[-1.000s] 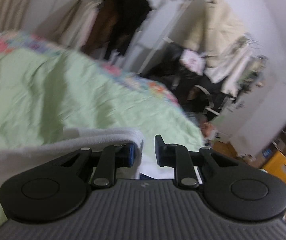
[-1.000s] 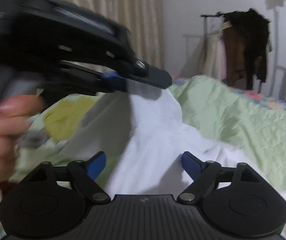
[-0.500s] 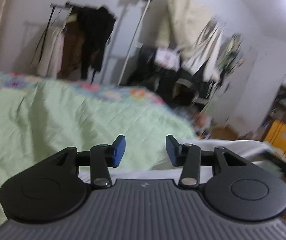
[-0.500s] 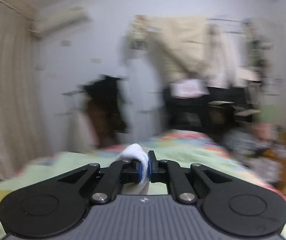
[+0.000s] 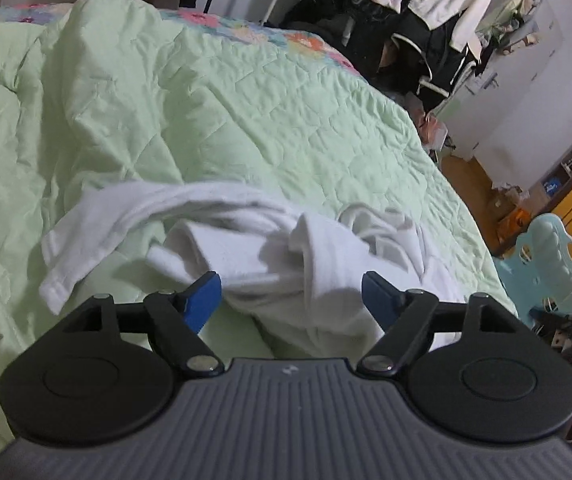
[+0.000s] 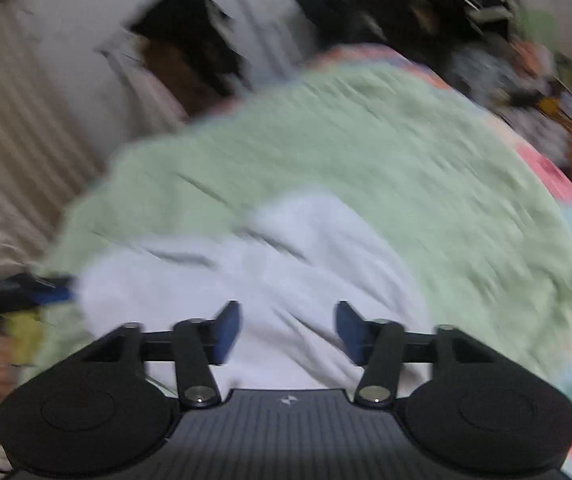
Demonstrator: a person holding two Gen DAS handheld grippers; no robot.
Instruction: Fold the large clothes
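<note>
**White garment lies crumpled on the green quilt, both grippers spread**

We hold the left gripper with its blue-padded fingers wide apart and nothing between them. Just beyond it the crumpled white cotton garment lies in a loose heap on the pale green quilted bedspread, one sleeve trailing out to the left. Our right gripper is also spread, empty, hanging over the same white cloth; that view is badly blurred. A light blue plastic stool stands beside the bed on the right.
</note>
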